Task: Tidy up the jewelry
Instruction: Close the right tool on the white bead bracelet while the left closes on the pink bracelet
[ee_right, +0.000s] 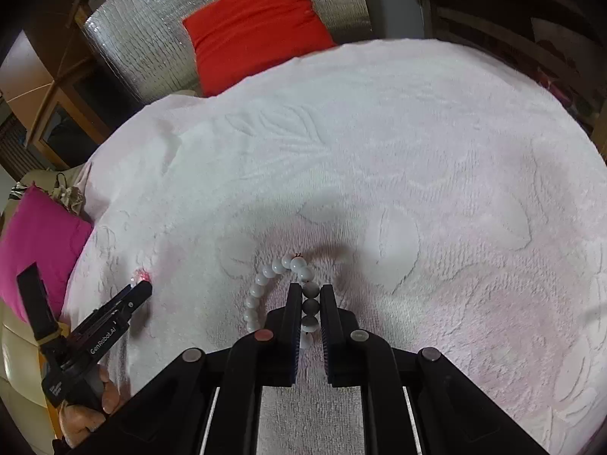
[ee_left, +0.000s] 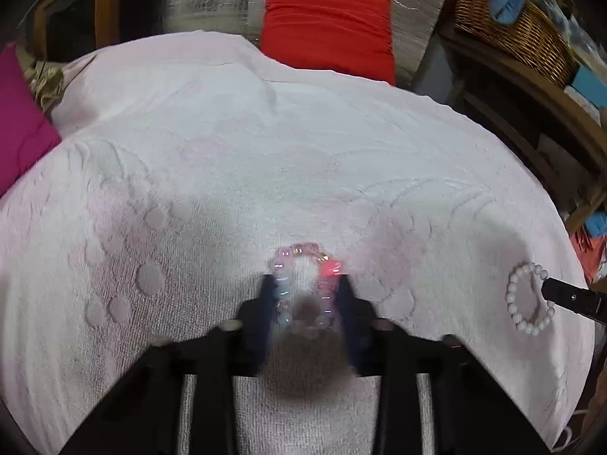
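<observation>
On the white towel (ee_right: 417, 151) covering the table lie two bracelets. One pink bead bracelet (ee_left: 303, 284) sits between the left gripper (ee_left: 305, 284) fingers, which clamp its sides. One white bead bracelet (ee_right: 280, 292) is pinched on its right strand by the right gripper (ee_right: 307, 292). Two cushions lie beyond: one red cushion (ee_right: 254, 26), one magenta cushion (ee_right: 38, 242).

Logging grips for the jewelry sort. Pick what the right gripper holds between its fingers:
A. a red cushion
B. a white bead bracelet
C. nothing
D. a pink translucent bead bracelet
B: the right gripper is closed on one side of the white bead bracelet, over the towel.
</observation>
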Action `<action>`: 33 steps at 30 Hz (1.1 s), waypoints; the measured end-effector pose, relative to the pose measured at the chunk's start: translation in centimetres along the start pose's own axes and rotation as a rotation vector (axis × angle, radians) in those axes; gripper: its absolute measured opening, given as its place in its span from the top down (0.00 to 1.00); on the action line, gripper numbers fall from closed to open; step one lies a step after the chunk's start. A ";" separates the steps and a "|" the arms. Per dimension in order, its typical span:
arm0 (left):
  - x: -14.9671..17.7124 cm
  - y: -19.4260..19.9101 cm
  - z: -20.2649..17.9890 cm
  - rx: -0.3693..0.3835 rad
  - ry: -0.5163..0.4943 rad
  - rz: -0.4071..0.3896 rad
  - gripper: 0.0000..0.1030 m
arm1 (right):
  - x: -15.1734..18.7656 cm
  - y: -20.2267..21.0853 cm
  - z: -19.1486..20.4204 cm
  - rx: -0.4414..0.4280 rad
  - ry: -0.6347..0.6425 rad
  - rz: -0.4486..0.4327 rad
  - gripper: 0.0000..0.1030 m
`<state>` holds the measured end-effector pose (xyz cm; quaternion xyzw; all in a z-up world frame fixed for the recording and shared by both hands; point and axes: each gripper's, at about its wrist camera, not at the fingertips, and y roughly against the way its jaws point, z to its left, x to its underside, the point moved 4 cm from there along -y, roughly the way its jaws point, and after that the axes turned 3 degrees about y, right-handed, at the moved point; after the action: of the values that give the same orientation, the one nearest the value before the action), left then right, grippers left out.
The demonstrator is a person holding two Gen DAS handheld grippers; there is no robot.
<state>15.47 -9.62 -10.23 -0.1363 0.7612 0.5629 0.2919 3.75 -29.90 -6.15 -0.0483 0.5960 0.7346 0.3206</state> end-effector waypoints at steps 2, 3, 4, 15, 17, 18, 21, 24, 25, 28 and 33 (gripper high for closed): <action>-0.1 0.2 0.1 0.006 0.006 0.010 0.90 | 0.0 -0.1 0.0 0.001 -0.003 0.004 0.90; 0.0 0.4 0.1 0.011 0.007 0.015 0.91 | 0.0 -0.1 -0.1 -0.001 -0.007 0.003 0.90; 0.2 0.5 0.1 0.018 0.007 0.022 0.93 | -0.1 0.0 -0.1 -0.005 -0.009 0.005 0.89; 2.9 4.4 -0.9 0.100 -0.051 0.040 0.93 | -0.2 -1.3 -1.7 0.014 -0.032 0.065 0.89; 3.3 5.2 -1.0 0.104 -0.057 0.037 0.93 | -0.1 -1.8 -1.7 0.015 -0.030 0.078 0.87; 3.5 5.6 -1.0 0.106 -0.057 0.037 0.93 | -0.1 -1.9 -1.6 0.021 -0.023 0.076 0.85; 3.8 6.4 -0.9 0.108 -0.049 0.034 0.93 | 0.0 -2.0 -0.8 0.041 0.023 0.060 0.77; 3.9 7.7 -0.9 0.095 -0.053 0.003 0.93 | 0.3 -1.9 0.0 0.088 0.089 0.038 0.77; 4.0 8.1 -0.9 0.096 -0.051 -0.003 0.93 | 0.2 -1.5 0.0 0.080 0.085 0.035 0.77; 4.7 9.1 -0.7 0.083 -0.053 -0.012 0.93 | -0.3 0.1 -1.4 0.002 -0.016 0.005 0.77; 5.4 10.0 -0.7 0.072 -0.057 -0.010 0.93 | 0.0 1.2 -3.4 0.002 -0.080 0.000 0.77</action>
<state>5.63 -6.33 -5.55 -0.1131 0.7716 0.5374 0.3210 2.07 -33.06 -6.09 -0.0187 0.5836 0.7353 0.3442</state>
